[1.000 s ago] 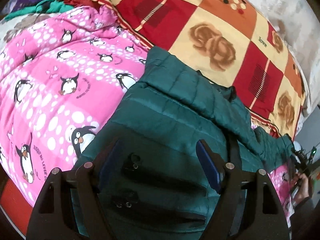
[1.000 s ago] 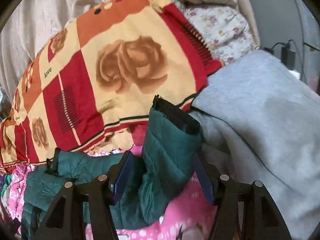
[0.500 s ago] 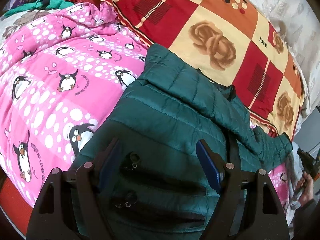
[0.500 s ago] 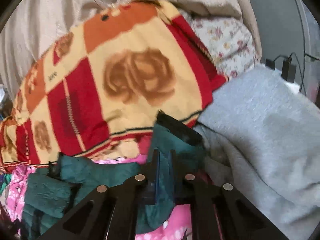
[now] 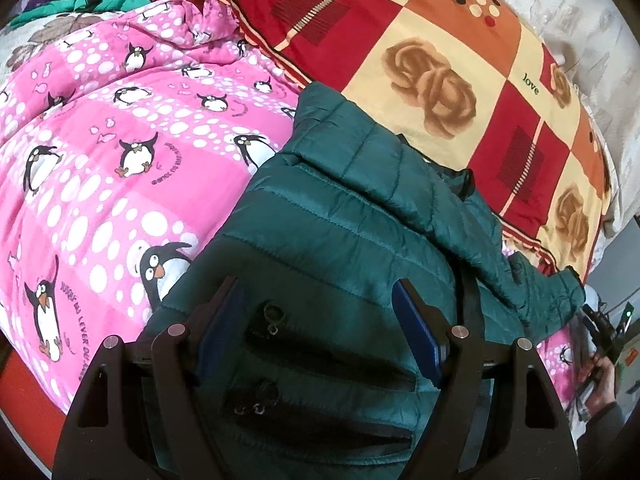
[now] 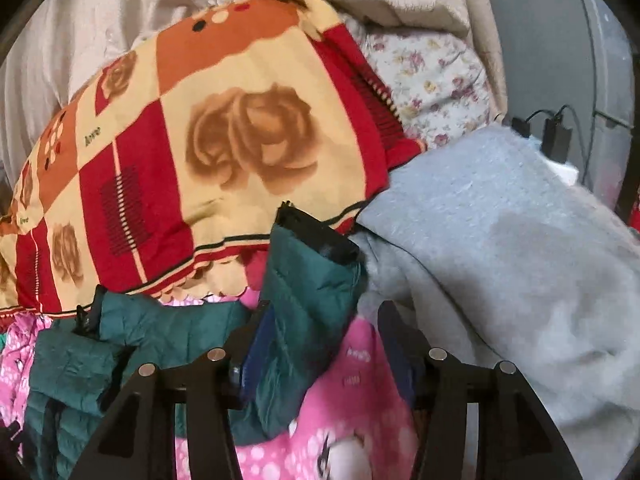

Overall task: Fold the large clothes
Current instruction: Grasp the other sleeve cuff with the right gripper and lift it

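A dark green quilted puffer jacket lies spread on a pink penguin blanket. My left gripper is open and hovers over the jacket's lower body, near its zip pockets. One sleeve with a black cuff runs out to the right. My right gripper is open, its fingers on either side of that sleeve, the left pad against the fabric. The rest of the jacket shows at the lower left of the right wrist view.
A red, orange and cream rose blanket lies behind the jacket, also in the right wrist view. A grey fleece garment lies right of the sleeve. Plugs and cables sit at the far right. Green clothes lie far left.
My right gripper closed on the sleeve half a second ago and has now opened again; the sleeve lies between its fingers. The left gripper stayed open and shifted slightly over the jacket.
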Tool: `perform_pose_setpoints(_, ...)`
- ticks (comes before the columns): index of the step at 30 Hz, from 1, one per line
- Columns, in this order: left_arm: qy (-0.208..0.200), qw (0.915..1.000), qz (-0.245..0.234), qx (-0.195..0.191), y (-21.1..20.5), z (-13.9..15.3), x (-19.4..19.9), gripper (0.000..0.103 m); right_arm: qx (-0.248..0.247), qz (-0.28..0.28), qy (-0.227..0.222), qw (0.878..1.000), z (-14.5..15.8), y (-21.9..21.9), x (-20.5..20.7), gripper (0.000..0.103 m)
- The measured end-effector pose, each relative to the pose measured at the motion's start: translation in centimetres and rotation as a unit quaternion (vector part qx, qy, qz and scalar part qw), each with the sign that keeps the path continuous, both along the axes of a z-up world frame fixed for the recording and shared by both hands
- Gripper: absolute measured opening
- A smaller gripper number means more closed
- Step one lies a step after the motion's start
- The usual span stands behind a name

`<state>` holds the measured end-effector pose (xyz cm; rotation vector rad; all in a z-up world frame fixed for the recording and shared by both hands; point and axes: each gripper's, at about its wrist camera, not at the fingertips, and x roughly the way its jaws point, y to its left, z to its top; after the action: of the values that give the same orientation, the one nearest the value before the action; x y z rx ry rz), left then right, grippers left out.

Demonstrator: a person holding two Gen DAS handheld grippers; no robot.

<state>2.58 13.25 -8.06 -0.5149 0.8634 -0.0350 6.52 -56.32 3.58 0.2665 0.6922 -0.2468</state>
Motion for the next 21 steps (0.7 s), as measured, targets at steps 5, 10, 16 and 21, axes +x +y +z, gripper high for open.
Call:
perform_pose_setpoints(5,0.006,0.9999,0.007,0.007,-0.3,-0.2,0.4,0.077,0.014,0.027,-0.005,1.000,-2.0,-1.6,3.1,0.051)
perform_pose_setpoints(10,0.009,0.9998,0.008,0.016,-0.7,-0.3,0.7,0.077,0.038,0.036,-0.026,0.998,-2.3,-2.3,4.0,0.044)
perform_pose_setpoints(16,0.007,0.9999,0.008,0.005,-0.4,-0.3,0.5,0.077,0.025,0.034,-0.020,0.999,-0.3,-0.7,2.3,0.013)
perform_pose_setpoints(21,0.001,0.9998,0.010,-0.014,0.4,-0.2,0.1,0.077,0.023,-0.023,-0.046,0.998,4.0,0.3,-2.9,0.013)
